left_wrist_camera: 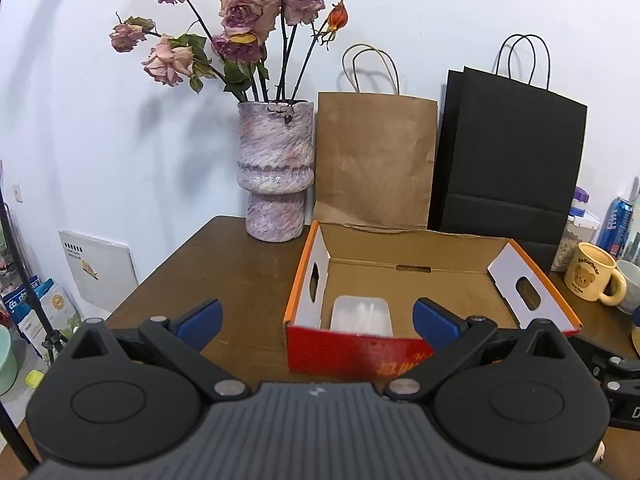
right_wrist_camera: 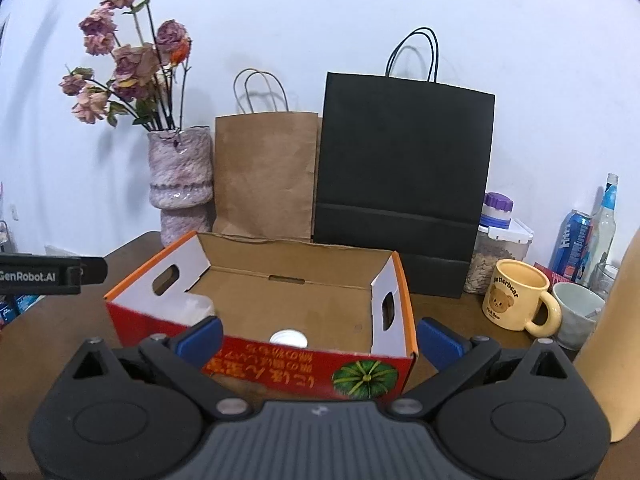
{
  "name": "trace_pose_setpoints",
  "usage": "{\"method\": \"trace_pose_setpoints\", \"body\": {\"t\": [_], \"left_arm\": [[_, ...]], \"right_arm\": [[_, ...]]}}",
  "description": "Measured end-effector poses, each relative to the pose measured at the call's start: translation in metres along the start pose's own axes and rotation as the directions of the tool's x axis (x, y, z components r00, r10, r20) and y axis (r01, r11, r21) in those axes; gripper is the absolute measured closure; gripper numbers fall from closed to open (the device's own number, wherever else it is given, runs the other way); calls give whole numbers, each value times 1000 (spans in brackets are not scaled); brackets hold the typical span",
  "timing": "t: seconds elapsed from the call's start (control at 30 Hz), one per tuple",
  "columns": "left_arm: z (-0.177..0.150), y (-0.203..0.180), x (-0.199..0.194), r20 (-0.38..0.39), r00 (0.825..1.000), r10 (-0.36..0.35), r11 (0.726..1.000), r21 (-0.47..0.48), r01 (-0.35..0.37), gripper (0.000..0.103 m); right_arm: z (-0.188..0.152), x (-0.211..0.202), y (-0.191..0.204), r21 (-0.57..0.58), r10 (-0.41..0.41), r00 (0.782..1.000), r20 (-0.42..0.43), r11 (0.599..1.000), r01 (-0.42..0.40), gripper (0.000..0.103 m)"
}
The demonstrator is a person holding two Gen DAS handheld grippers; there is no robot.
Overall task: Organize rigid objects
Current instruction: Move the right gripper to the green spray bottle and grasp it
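Wooden table (right_wrist_camera: 64, 328): yellow mug (right_wrist_camera: 516, 294) reads "Butterbear"; tongs (right_wrist_camera: 318, 340) spread.

I am in a home, at a brown wooden counter (left_wrist_camera: 240, 280) pushed against a plain white wall. A pink glazed vase (left_wrist_camera: 275, 172) of dried roses (left_wrist_camera: 240, 12) stands at the back, with a brown paper bag (left_wrist_camera: 374, 164) and a black one (left_wrist_camera: 512, 152) leaning beside it. To my right sit a yellow bear mug (right_wrist_camera: 516, 296), a grey cup (right_wrist_camera: 578, 312), a seed jar (right_wrist_camera: 496, 256), a blue can (right_wrist_camera: 572, 244) and a bottle (right_wrist_camera: 606, 228). An open cardboard box (right_wrist_camera: 280, 296) lies in front.
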State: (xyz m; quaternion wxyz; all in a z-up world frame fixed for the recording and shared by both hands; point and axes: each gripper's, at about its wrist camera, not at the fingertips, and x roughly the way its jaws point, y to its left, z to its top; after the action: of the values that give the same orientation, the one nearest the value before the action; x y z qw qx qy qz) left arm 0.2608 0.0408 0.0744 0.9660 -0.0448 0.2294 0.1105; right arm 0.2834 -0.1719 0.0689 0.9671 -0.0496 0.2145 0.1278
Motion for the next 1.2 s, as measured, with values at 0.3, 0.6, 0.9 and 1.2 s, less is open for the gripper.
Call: {"method": "trace_pose_setpoints", "body": {"t": [0.3,0.6,0.9,1.2], "left_arm": [[-20,21,-34,1,1000,-2,1000,18,2,0],[-54,44,-52,-41,999,7,999,37,-5,0],[-95,61,-60,-75,997,-15,998,61,20,0],[-116,72,-54,-86,996,-30,998,49,34,0]], "right_arm": [[-25,-32,18,-24,12,1000,-25,1000,-13,0],[-68,-54,34,-28,19,994,-105,999,-22,0],[-104,-59,43,-2,39,982,-186,999,-40,0],[-118,-54,52,30,71,970,-232,997,-66,18]]}}
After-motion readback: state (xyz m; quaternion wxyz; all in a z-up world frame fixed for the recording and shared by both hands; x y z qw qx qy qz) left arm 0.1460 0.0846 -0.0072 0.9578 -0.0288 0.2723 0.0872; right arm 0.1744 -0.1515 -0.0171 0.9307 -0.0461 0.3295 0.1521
